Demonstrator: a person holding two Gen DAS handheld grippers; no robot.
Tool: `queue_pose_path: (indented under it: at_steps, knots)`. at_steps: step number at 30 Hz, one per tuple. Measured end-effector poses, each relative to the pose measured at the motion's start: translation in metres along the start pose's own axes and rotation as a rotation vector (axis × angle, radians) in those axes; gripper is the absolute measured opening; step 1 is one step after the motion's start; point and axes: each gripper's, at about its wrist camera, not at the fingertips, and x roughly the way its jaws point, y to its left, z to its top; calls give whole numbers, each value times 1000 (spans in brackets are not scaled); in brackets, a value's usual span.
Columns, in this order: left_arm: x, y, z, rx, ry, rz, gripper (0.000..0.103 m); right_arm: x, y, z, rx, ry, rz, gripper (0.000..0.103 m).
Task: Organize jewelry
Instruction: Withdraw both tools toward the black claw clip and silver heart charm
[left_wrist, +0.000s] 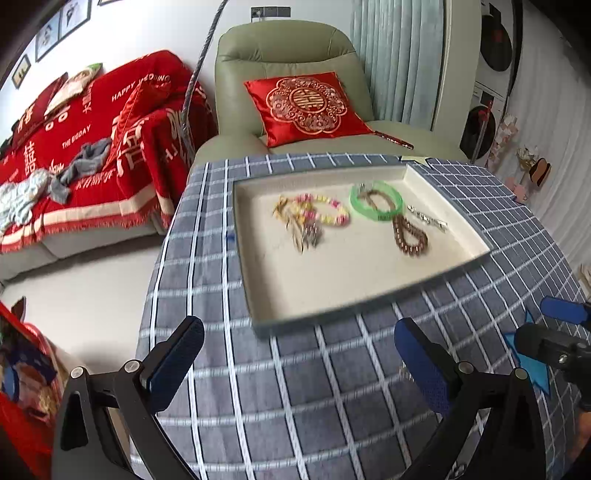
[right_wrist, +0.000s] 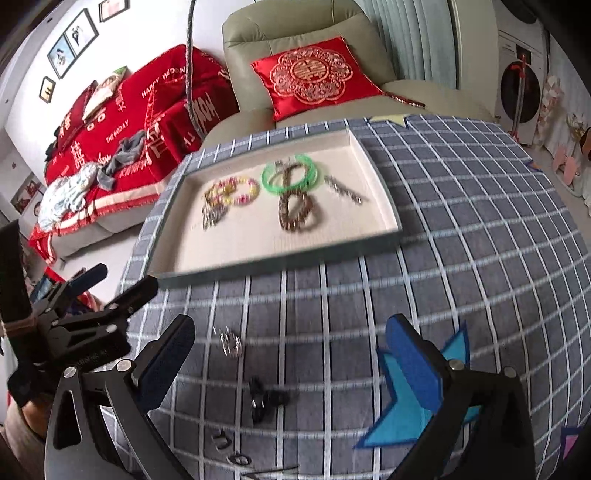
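Note:
A cream-lined tray (left_wrist: 354, 280) (right_wrist: 207, 254) sits on the checked table and holds a green bangle (left_wrist: 376, 201) (right_wrist: 291, 177), a brown bead bracelet (left_wrist: 410, 236) (right_wrist: 295, 214), a pink-yellow bead bracelet (left_wrist: 327, 212) (right_wrist: 240, 190), gold and silver pieces (left_wrist: 301, 229) and a silver clip (left_wrist: 426, 218) (right_wrist: 343, 192). Loose on the cloth lie a silver piece (right_wrist: 231, 343), a black piece (right_wrist: 264, 400) and small rings (right_wrist: 229, 448). My left gripper (left_wrist: 299, 362) is open and empty before the tray. My right gripper (right_wrist: 291, 358) is open and empty above the loose pieces.
The table has a grey-blue checked cloth (left_wrist: 332, 406) with blue star stickers (right_wrist: 402, 406). Behind stand a green armchair (left_wrist: 291, 55) with a red cushion (left_wrist: 306, 103) and a sofa under a red blanket (left_wrist: 85, 147). A washing machine (right_wrist: 521, 92) stands at the far right.

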Motion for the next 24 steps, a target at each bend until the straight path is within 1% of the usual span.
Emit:
queue_pose_path:
  at_steps: [4, 9, 17, 18, 19, 23, 24]
  knots:
    - [0, 2, -17, 0, 34, -24, 103, 5, 1, -21, 4, 32, -4, 103]
    - [6, 3, -38, -5, 88, -37, 103, 9, 3, -42, 1, 61, -19, 103]
    - [17, 7, -47, 0, 125, -42, 103, 19, 18, -59, -55, 80, -31, 103]
    - [18, 6, -47, 2, 128, -45, 103, 20, 20, -60, -64, 79, -33, 101]
    - [19, 6, -48, 4, 130, -49, 103, 23, 23, -61, -75, 78, -37, 94]
    - [26, 4, -49, 15, 146, -63, 103, 33, 32, -61, -113, 89, -50, 80]
    - [27, 3, -49, 16, 148, -66, 103, 35, 33, -61, -121, 90, -56, 73]
